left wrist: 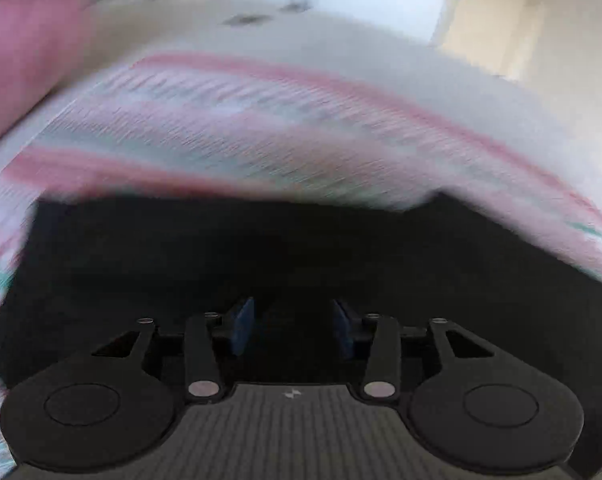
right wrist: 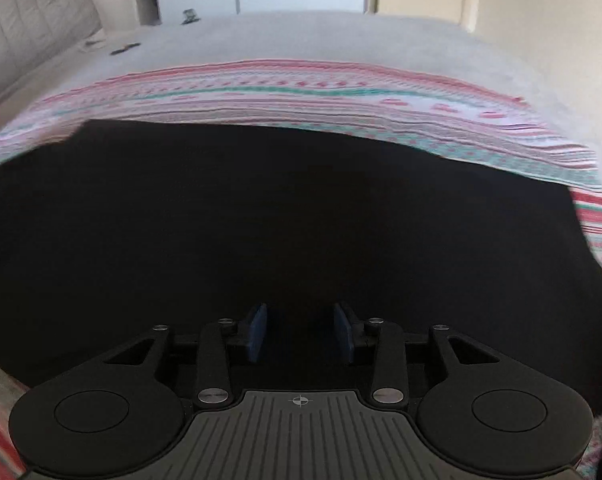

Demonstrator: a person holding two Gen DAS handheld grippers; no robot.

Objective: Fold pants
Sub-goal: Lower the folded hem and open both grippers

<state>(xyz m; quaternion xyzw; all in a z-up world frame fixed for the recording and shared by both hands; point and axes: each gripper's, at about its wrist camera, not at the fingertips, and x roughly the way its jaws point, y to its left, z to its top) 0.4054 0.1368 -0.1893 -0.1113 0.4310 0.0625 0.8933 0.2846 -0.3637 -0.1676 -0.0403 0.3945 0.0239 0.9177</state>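
The black pants (right wrist: 285,216) lie flat on a striped pink, white and teal cloth (right wrist: 301,88). They fill the lower middle of the right wrist view and also show in the blurred left wrist view (left wrist: 285,256). My left gripper (left wrist: 294,326) is open, its blue pads (left wrist: 243,326) apart over the black fabric, holding nothing. My right gripper (right wrist: 301,332) is open too, its blue pads (right wrist: 258,332) apart just above the pants.
The striped cloth (left wrist: 229,136) lies on a pale bed surface (right wrist: 301,36). A grey padded headboard (right wrist: 33,16) stands at the far left. Small dark items (right wrist: 125,49) lie on the bed far off. A doorway and cream walls are behind.
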